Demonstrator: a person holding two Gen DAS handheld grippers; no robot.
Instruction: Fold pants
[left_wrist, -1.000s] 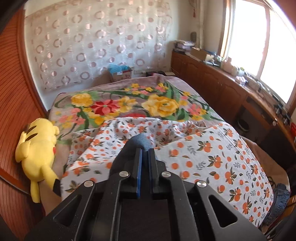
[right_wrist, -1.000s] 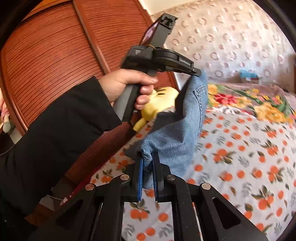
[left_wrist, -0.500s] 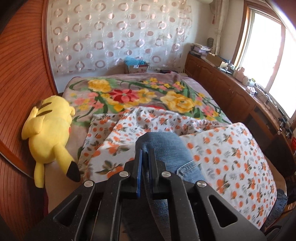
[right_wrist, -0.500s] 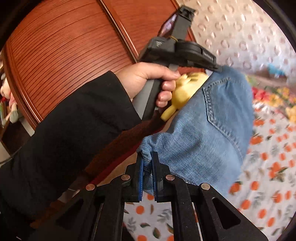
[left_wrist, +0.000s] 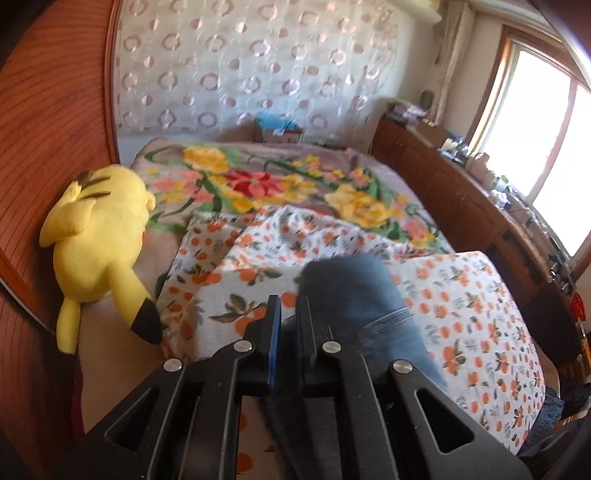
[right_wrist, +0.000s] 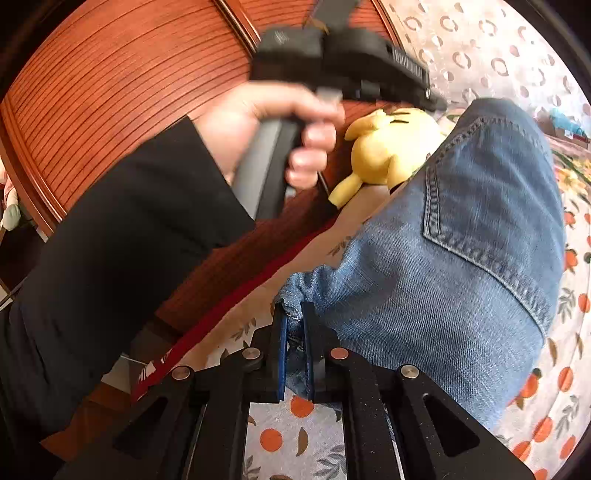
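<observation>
Blue denim pants (right_wrist: 461, 240) hang between my two grippers over the orange-print sheet (right_wrist: 554, 417); a back pocket faces the right wrist camera. My right gripper (right_wrist: 293, 314) is shut on a frayed edge of the denim. In the left wrist view the pants (left_wrist: 354, 291) bulge up just right of my left gripper (left_wrist: 288, 306), which is shut on dark denim running back under its fingers. The left gripper's body (right_wrist: 351, 62), held by a hand (right_wrist: 266, 125) in a black sleeve, shows at the top of the right wrist view.
A yellow plush toy (left_wrist: 99, 236) lies at the bed's left edge against the ribbed wooden headboard (left_wrist: 40, 122). A floral blanket (left_wrist: 280, 181) covers the far half of the bed. Wooden cabinets (left_wrist: 480, 206) with clutter run under the window on the right.
Both grippers moved left towards the headboard and lower, carrying the pants. The denim now fills more of the right wrist view, and the plush toy sits closer in the left wrist view.
</observation>
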